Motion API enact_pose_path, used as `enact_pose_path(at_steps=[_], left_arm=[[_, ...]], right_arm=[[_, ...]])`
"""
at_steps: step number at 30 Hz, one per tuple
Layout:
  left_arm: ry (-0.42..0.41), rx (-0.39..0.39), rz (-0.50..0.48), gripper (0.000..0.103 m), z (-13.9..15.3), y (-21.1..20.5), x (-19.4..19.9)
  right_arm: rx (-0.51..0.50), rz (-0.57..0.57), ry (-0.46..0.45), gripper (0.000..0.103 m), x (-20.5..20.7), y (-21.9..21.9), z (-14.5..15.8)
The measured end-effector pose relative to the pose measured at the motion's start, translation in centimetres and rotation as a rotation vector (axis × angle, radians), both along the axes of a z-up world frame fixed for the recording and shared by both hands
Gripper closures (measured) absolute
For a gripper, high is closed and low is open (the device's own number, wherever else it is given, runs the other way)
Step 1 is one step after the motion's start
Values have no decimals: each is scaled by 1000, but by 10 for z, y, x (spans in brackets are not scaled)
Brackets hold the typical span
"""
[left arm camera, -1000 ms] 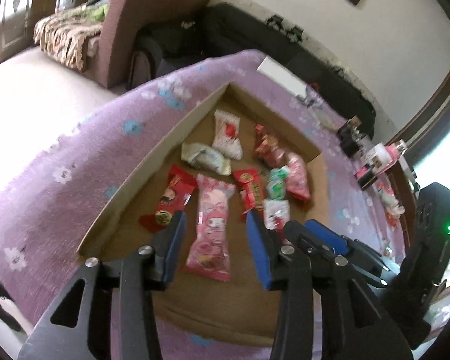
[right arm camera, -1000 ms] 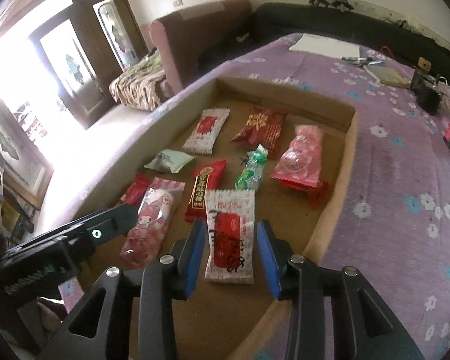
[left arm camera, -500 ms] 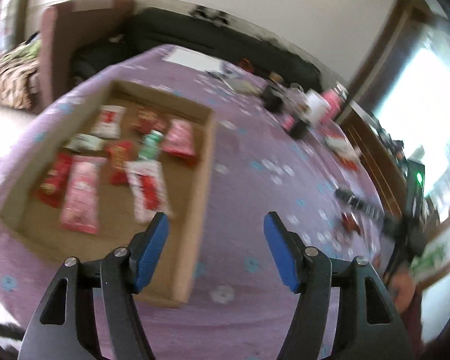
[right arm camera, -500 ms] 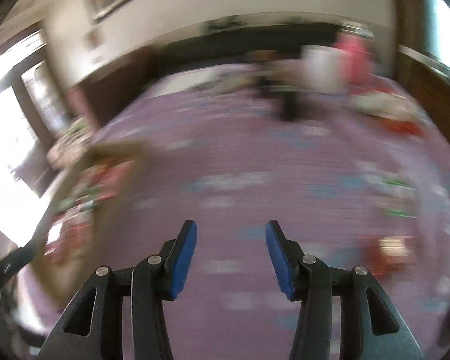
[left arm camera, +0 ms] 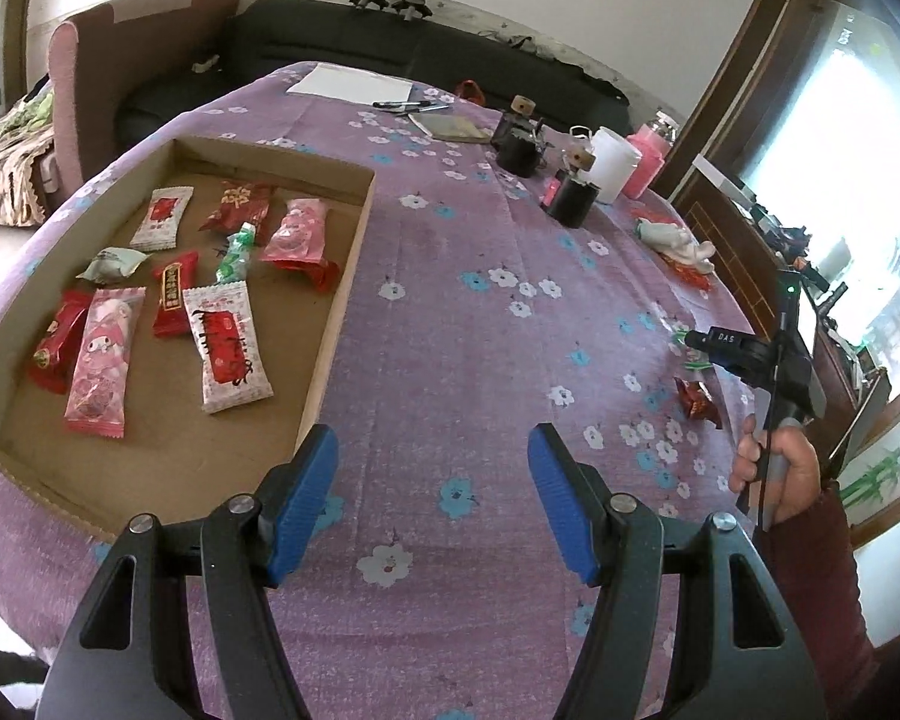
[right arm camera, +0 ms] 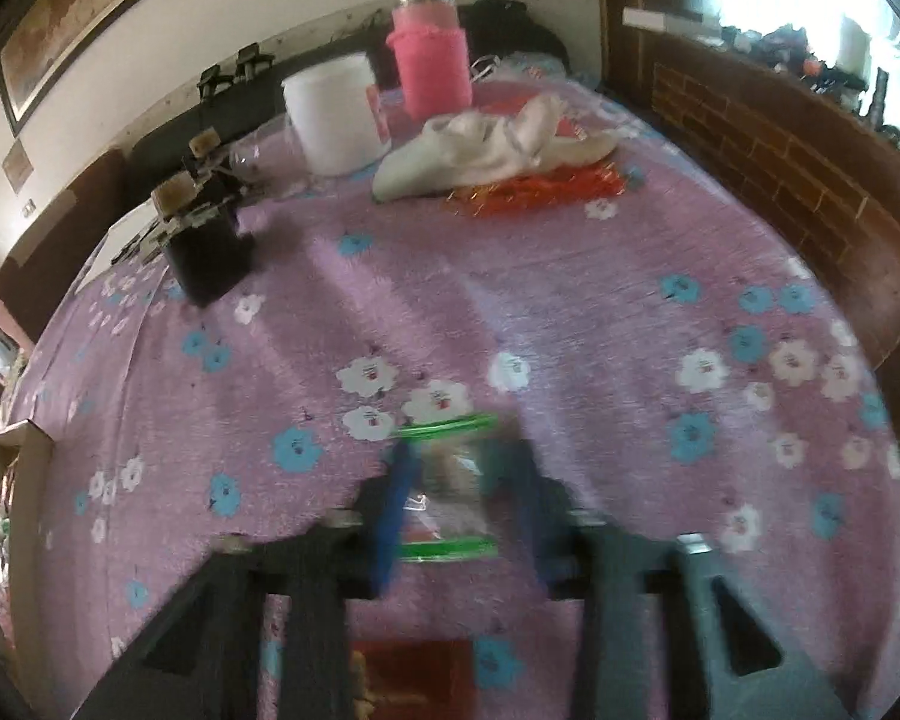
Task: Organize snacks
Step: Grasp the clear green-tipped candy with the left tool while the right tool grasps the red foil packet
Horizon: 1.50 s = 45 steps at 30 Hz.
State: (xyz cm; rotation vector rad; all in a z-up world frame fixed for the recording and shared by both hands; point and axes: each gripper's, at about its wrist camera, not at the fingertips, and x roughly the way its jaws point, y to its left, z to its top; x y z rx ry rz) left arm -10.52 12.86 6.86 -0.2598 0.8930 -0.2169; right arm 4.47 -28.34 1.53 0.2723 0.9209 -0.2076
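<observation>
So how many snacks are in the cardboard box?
9 in the box: three along the far side, three in the middle, three nearest. None seem hidden.

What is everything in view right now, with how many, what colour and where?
cardboard tray: one, brown, left on the table
snack packets: about nine, red, pink, white and green, in the tray
red packet: one, loose on the tablecloth, right
green-edged packet: one, clear, between the right jaws
tablecloth: one, purple with flowers
white tub: one, far side
pink bottle: one, beside the tub
black containers: two, near the tub
white cloth: one, crumpled, in front of the bottle
paper: one, white, far edge
left gripper: jaws open, empty, over the cloth
right gripper: jaws closing; blur hides contact
hand: one, holding the right gripper
</observation>
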Motion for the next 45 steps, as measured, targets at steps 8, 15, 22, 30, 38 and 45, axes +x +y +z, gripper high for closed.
enact_pose_path(at_steps=[8,15,22,30,38,45], left_arm=[[20,7,-7,38,-7,-10,3],[50,4,-9,38,-11,-16,0],[80,-30,-18,38,-21,-26,-1],[133,-34,-72,38,-40,-48,1],[124,16,-124,38,-41,-78,0],[101,37,-151,38,-30,-91,10]], right_arm=[[114,236,33,75,-17,64,-1],[243,361,-82,55,-58,89,21],[80,169,-162,51,-71,52,25],[20,131,-94,51,-71,44,1],[3,172,-70,66,-71,48,-2],[-15,212,-97,76,-78,59,3]])
